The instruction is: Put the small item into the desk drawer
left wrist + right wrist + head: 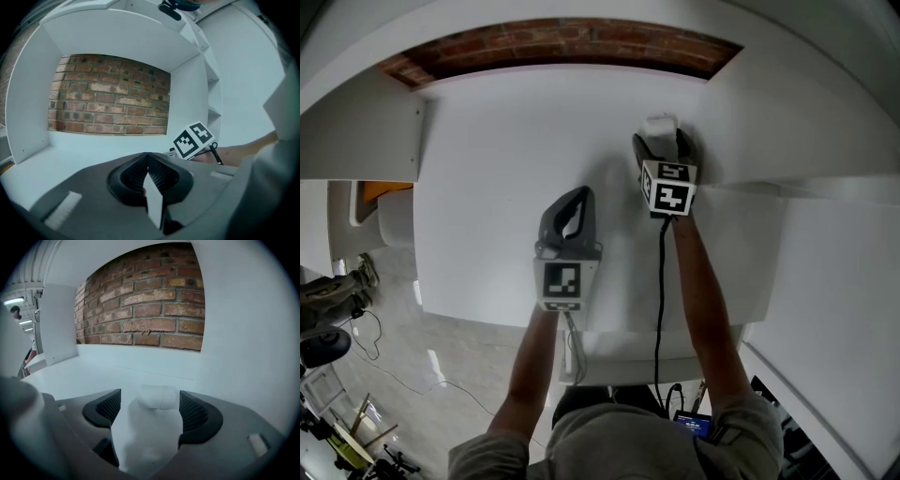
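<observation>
The small item (660, 124) is a white, rounded lump lying on the white desk (487, 187) near the back right corner. My right gripper (662, 142) is just short of it and stands open. In the right gripper view the small item (158, 396) lies between the two fingertips of my right gripper (150, 404), close to the right pad (192, 413), with no pad pressing on it. My left gripper (578, 195) hovers over the middle of the desk. Its pads (136, 176) meet with nothing between them, so my left gripper (148, 169) is shut.
A brick wall (562, 42) closes the back of the desk alcove. A white side panel (243, 333) rises right beside the item. White shelves (213, 112) stand further right. Floor with cables (356, 347) lies to the left of the desk.
</observation>
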Demonstrator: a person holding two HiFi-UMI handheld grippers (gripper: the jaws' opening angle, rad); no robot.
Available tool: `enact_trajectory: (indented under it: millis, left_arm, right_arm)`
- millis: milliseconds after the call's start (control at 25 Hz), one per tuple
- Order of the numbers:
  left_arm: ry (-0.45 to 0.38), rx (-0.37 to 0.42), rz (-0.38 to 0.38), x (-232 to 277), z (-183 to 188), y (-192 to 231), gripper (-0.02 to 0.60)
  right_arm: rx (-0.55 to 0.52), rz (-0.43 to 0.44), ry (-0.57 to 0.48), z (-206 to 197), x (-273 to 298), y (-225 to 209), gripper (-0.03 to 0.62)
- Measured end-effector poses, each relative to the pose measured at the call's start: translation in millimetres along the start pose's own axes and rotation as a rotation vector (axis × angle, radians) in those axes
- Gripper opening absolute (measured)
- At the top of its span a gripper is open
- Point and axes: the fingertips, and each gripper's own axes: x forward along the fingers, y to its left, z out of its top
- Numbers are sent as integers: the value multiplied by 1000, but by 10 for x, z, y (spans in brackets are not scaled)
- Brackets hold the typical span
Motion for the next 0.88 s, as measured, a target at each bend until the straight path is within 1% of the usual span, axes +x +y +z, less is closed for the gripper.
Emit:
enact_trajectory:
  millis: [240, 360, 520, 760, 880]
  left_arm:
    - [14, 0, 10, -43, -51, 48, 12]
    - [16, 3, 12, -44, -64, 57, 12]
    - [10, 6, 14, -40, -78, 23, 12]
    - [21, -14, 30, -58, -99, 3, 12]
    - [23, 0, 35, -66, -123, 4, 12]
  right_arm:
    - [11, -28, 35, -60, 125, -105, 383]
    - [-5, -33, 42, -64, 152, -115, 360]
    - [-25, -41, 63, -94, 158, -156, 287]
    - [-28, -35, 55, -92, 174, -156, 278]
    - [-28, -31, 46, -84, 181, -160, 276]
